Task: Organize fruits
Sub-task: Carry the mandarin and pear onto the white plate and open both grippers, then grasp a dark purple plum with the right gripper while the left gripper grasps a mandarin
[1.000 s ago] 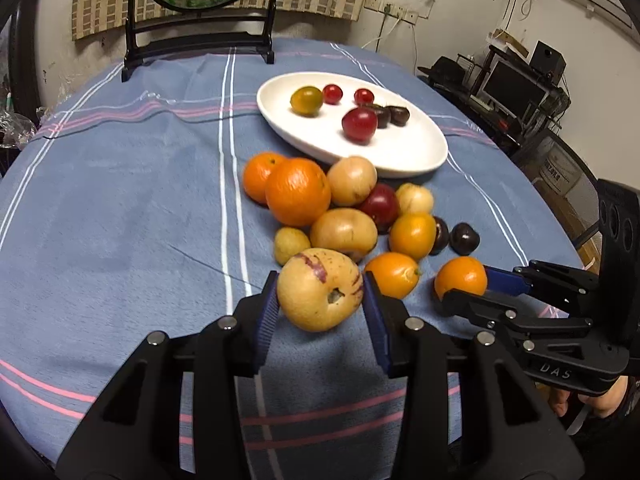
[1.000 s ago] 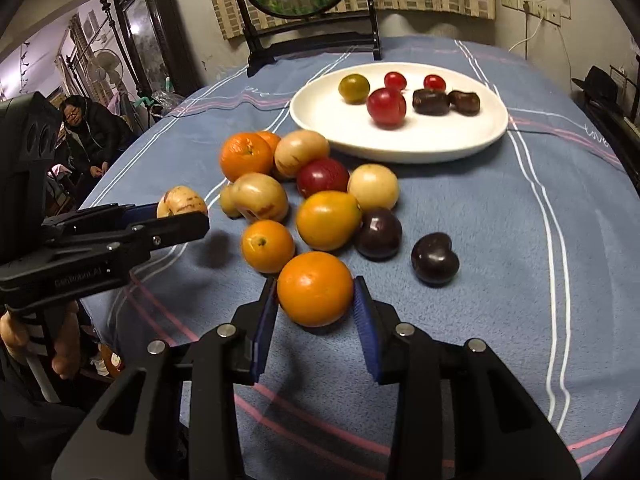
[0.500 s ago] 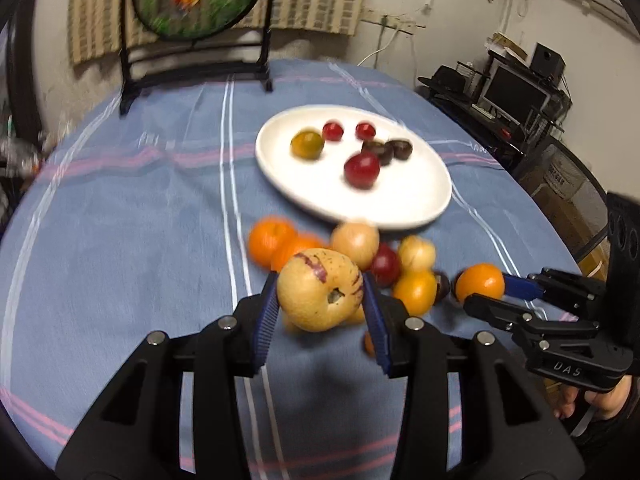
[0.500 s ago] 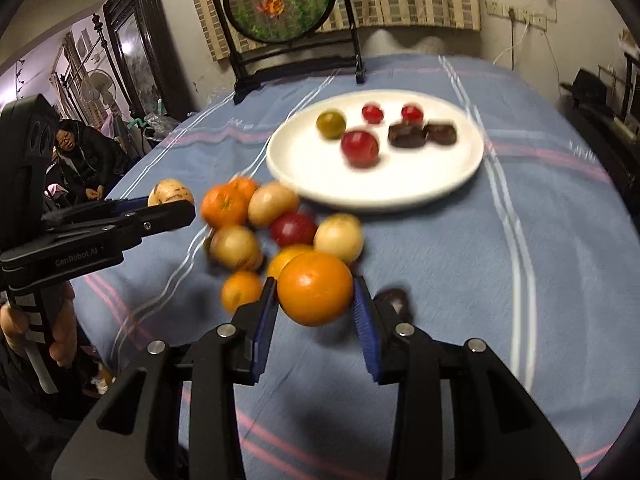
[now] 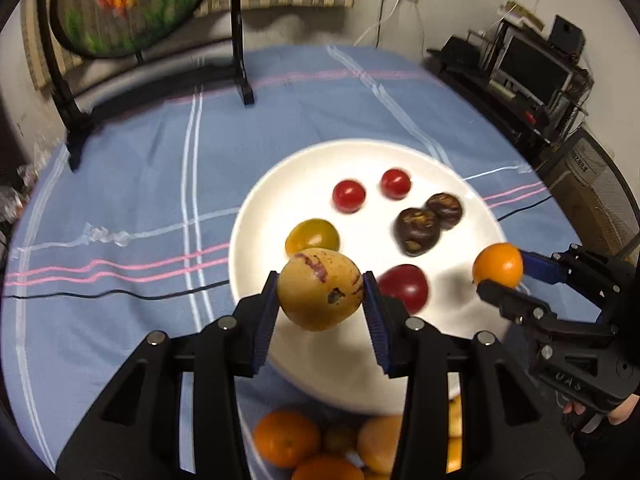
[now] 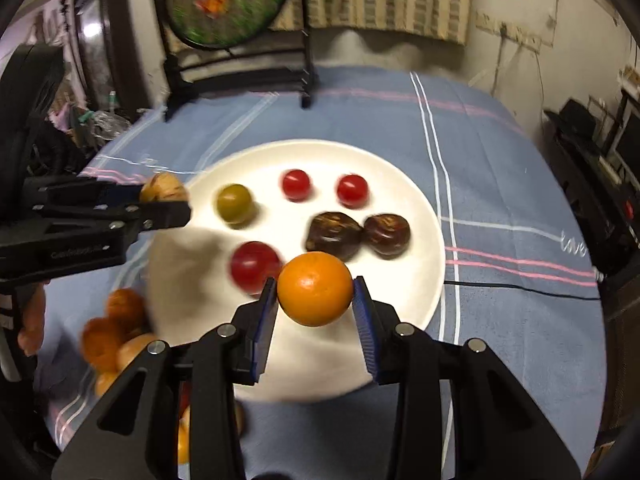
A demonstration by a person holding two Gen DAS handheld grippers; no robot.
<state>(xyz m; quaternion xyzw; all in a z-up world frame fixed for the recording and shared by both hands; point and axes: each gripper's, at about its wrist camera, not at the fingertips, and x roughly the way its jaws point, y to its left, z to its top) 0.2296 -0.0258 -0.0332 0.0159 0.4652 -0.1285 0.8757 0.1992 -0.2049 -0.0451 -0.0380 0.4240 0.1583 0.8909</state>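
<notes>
My left gripper [image 5: 320, 294] is shut on a yellow fruit with purple streaks [image 5: 320, 288], held in the air over the near left part of the white plate [image 5: 256, 216]. My right gripper [image 6: 315, 290] is shut on an orange [image 6: 315, 288], held above the plate's [image 6: 416, 280] near side. On the plate lie two small red tomatoes [image 6: 296, 184], a green-yellow one [image 6: 234, 203], a larger red fruit [image 6: 254, 266] and two dark brown fruits [image 6: 334, 235]. The right gripper with its orange [image 5: 497, 266] also shows at the right of the left wrist view.
A pile of oranges and yellow fruits [image 5: 304, 440] lies on the blue striped tablecloth [image 5: 120, 184] just in front of the plate. A black stand holding a round embroidered screen [image 5: 132, 4] sits at the table's far side. Shelves with electronics [image 5: 532, 76] stand beyond the right edge.
Both grippers have lifted their fruits off the cloth and carried them forward from the pile to above the plate. The pile now lies behind and below the fingers.
</notes>
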